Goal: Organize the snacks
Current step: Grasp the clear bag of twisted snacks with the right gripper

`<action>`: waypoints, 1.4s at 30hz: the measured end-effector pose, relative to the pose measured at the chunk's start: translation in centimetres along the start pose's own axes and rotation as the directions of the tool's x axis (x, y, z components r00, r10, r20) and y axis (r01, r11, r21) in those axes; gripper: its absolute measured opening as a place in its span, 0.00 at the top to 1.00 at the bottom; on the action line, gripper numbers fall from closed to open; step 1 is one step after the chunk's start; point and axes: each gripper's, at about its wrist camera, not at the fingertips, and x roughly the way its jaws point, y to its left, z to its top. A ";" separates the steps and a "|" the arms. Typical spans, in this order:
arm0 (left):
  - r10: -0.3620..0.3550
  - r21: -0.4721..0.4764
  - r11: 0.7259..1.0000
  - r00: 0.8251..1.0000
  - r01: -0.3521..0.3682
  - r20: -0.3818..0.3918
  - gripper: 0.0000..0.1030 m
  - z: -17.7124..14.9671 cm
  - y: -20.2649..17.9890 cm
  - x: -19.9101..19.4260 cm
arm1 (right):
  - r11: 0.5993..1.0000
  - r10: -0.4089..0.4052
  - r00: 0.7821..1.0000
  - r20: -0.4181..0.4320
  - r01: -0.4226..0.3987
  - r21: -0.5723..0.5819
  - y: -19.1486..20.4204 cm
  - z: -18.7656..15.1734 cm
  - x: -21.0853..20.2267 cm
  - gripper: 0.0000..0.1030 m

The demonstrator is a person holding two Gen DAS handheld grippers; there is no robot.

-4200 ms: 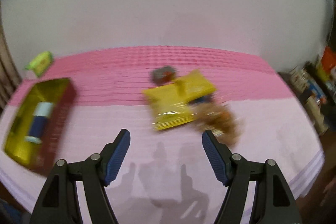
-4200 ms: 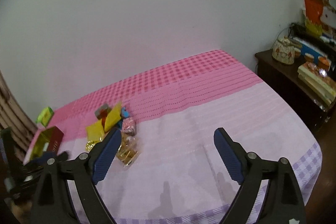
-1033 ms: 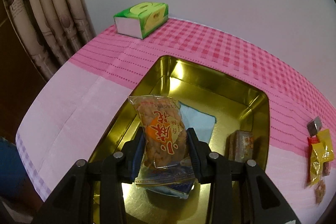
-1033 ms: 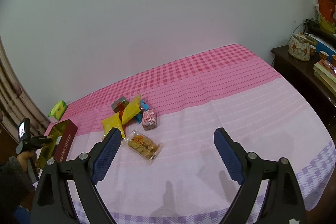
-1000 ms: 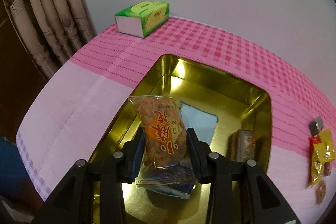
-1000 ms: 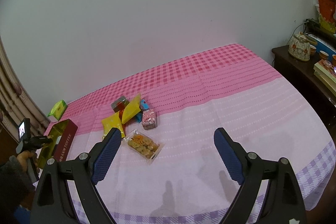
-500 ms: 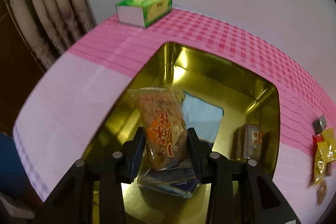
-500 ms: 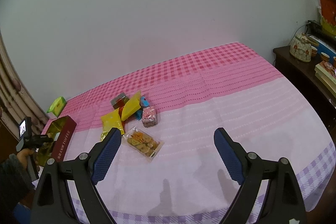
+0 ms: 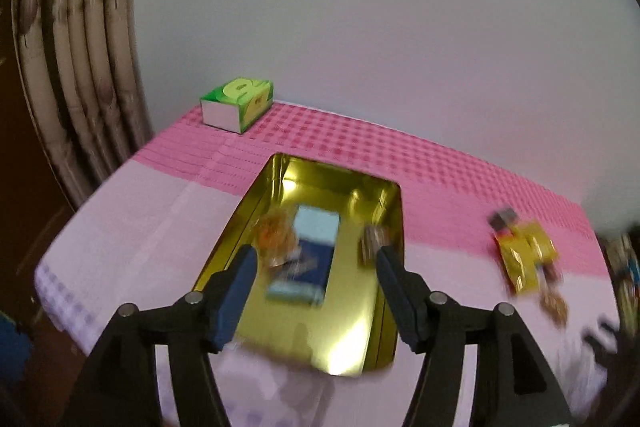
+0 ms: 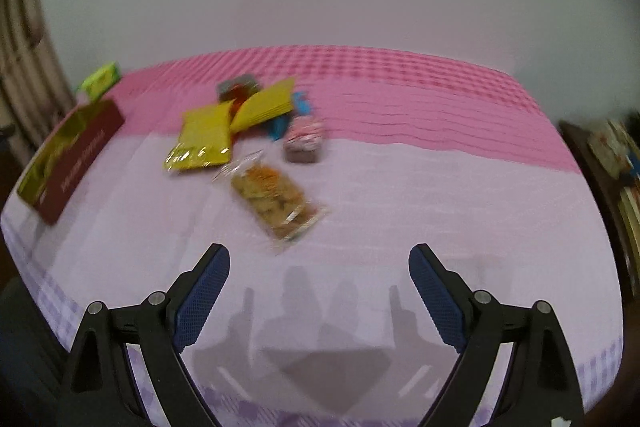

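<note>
The left tool (image 9: pixel 312 259) points downward at a slant, its two black arms rising from six o'clock toward twelve. Its jaws have just been opening, and nothing sits between the blue pads (image 9: pixel 236 291). The right tool (image 10: pixel 319 261) also tilts downward, jaws spread wide, gripping nothing.

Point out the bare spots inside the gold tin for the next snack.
Inside the gold tin, bare floor lies at the near end, below the blue packet, and along the far wall. The left side is crowded, where the orange snack bag touches that packet; a brown pack stands against the right wall.
</note>
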 end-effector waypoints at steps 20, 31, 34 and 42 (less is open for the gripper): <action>-0.136 -0.019 0.990 0.988 0.138 0.075 0.38 -9.2 3.4 -11.6 | 0.988 0.047 0.994 -0.098 -0.061 -0.142 3.1 4.4 8.8 0.28; -0.156 0.002 0.988 0.982 0.157 0.107 0.38 -9.3 2.9 -12.2 | 0.988 0.000 0.995 -0.098 -0.015 -0.155 5.0 4.1 8.3 0.63; -0.151 0.014 0.989 0.983 0.150 0.107 0.38 -9.3 2.6 -12.2 | 0.989 -0.026 0.996 -0.088 0.013 -0.146 5.2 3.8 7.6 0.66; -0.155 0.032 0.988 0.981 0.153 0.115 0.38 -9.5 2.0 -12.0 | 0.989 -0.062 0.995 -0.073 0.051 -0.142 5.9 3.8 5.7 0.67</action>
